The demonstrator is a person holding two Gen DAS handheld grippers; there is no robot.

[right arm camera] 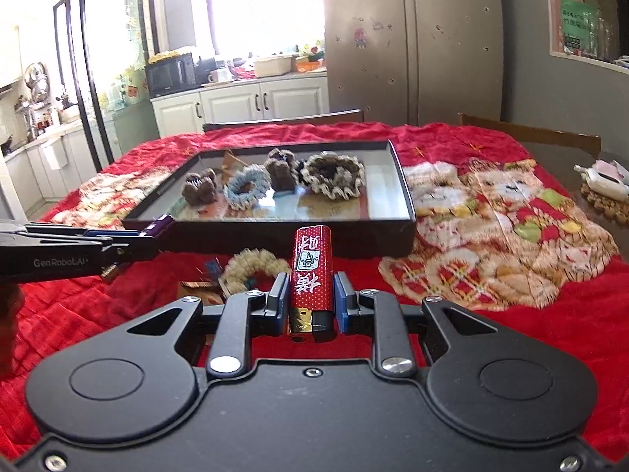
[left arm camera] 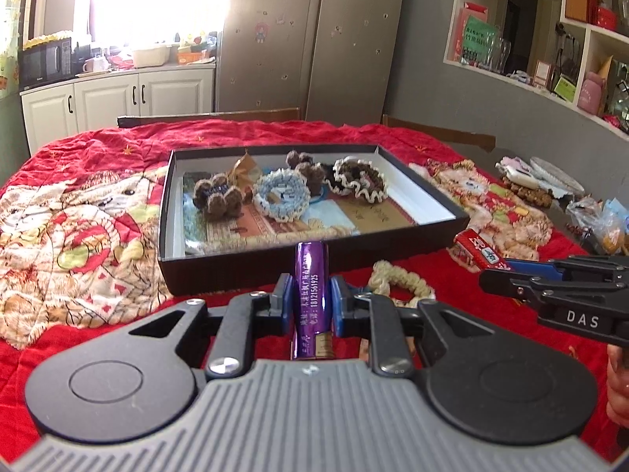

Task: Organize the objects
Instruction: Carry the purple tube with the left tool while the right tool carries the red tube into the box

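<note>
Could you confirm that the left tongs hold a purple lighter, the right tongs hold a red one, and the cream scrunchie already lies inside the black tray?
Not quite: the cream scrunchie lies on the red cloth in front of the black tray, as the right wrist view shows. The rest stands.

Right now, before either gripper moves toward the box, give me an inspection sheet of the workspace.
Surface: red quilt with a bear print covers the table.
Job's things: black box holds four scrunchies; cream scrunchie lies on the quilt in front of it.
Grippers: left gripper shut on a purple lighter; right gripper shut on a red lighter.
Clutter: plastic bags and small items at the table's right edge.
Cables: nothing seen.
Surroundings: fridge, white cabinets, microwave, open shelves.
</note>
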